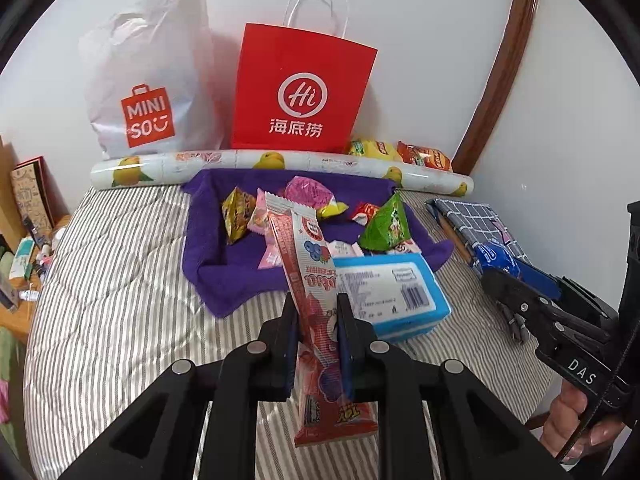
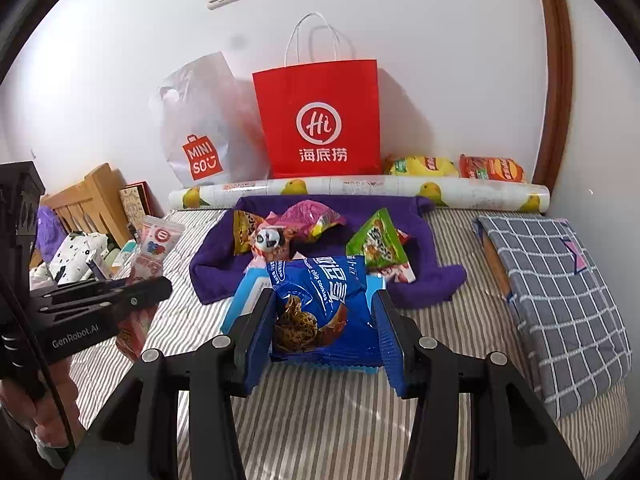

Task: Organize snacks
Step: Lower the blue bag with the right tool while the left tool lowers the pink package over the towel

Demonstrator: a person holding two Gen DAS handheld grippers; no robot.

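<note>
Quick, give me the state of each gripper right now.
Left gripper: closed on the red-and-white snack packet, held upright.
Right gripper: closed on the blue chocolate chip cookie bag.

The blue tissue pack [image 2: 244, 300] lies mostly hidden behind the blue cookie packet [image 2: 320, 300]; print on the red-and-white snack packet [image 1: 308, 276] is too blurred to read.

The white plastic bag [image 1: 148, 80] carries an orange "MINISO" logo. The red paper bag [image 1: 300, 88] shows "Hi" in a circle and "海底捞" below. The blue cookie packet [image 2: 320, 300] reads "chip cookies". One gripper [image 1: 560, 320] is marked "DAS", the other [image 2: 100, 304] "GenRobot.AI".
</note>
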